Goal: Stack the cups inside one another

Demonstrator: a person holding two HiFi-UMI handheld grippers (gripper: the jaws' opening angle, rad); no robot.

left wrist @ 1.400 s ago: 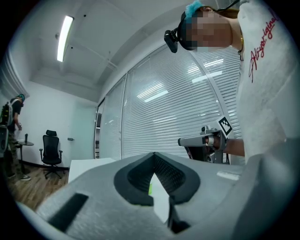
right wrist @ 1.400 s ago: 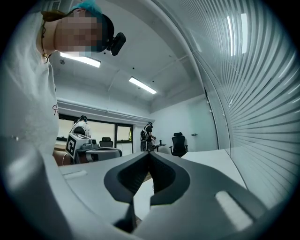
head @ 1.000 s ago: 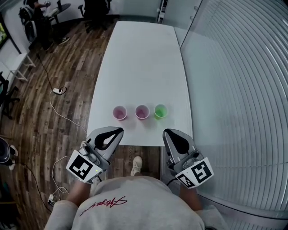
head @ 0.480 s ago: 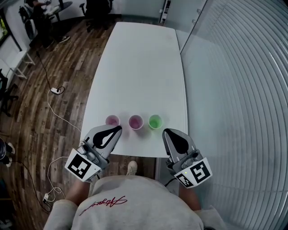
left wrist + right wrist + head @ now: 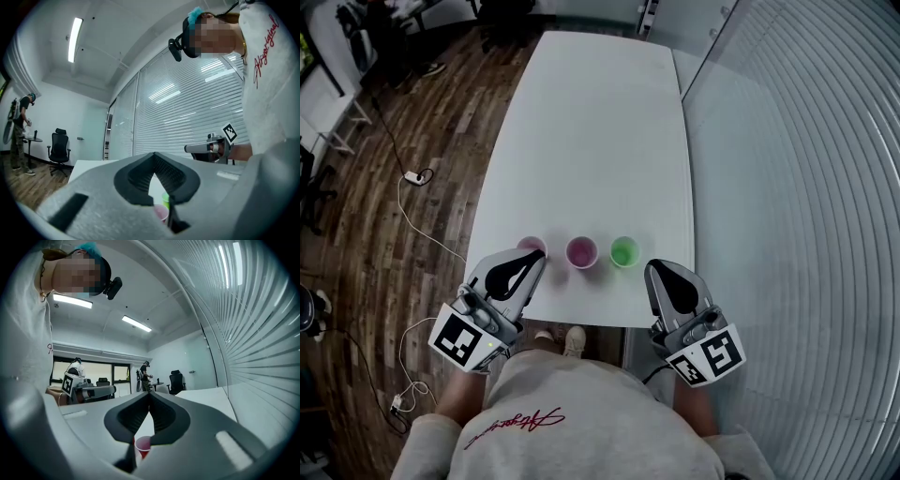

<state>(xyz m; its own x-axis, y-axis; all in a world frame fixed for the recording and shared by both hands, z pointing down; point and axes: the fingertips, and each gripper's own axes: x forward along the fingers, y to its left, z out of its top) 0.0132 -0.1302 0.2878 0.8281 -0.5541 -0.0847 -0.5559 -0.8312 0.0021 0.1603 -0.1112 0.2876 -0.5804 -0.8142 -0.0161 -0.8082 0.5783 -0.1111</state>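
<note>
Three cups stand upright in a row along the near edge of the white table (image 5: 591,141), all apart and none yet nested. The middle pink cup (image 5: 582,252) has the green cup (image 5: 623,251) at its 3 o'clock and the left pink cup (image 5: 531,246) at its 9 o'clock.

The left gripper (image 5: 536,262) sits at about 7 o'clock of the left pink cup, and its tip covers part of that cup's rim in the head view. From that angle it is hard to say whether it touches the cup or only passes over it. The right gripper (image 5: 660,271) lies at about 5 o'clock of the green cup, close by but clear of it. In each gripper's own view the jaws are pressed together with nothing between the pads. The cups show only beyond and below the closed tips.

Stacking has not begun, and this looks like the approach to a first pick. Next, one gripper has to part its jaws wide enough to take a cup wall and close on the rim of an end cup. It then has to lift that cup clear and lower it squarely into its neighbour. The light cups may tip or slide if nudged by closed jaws.
</note>
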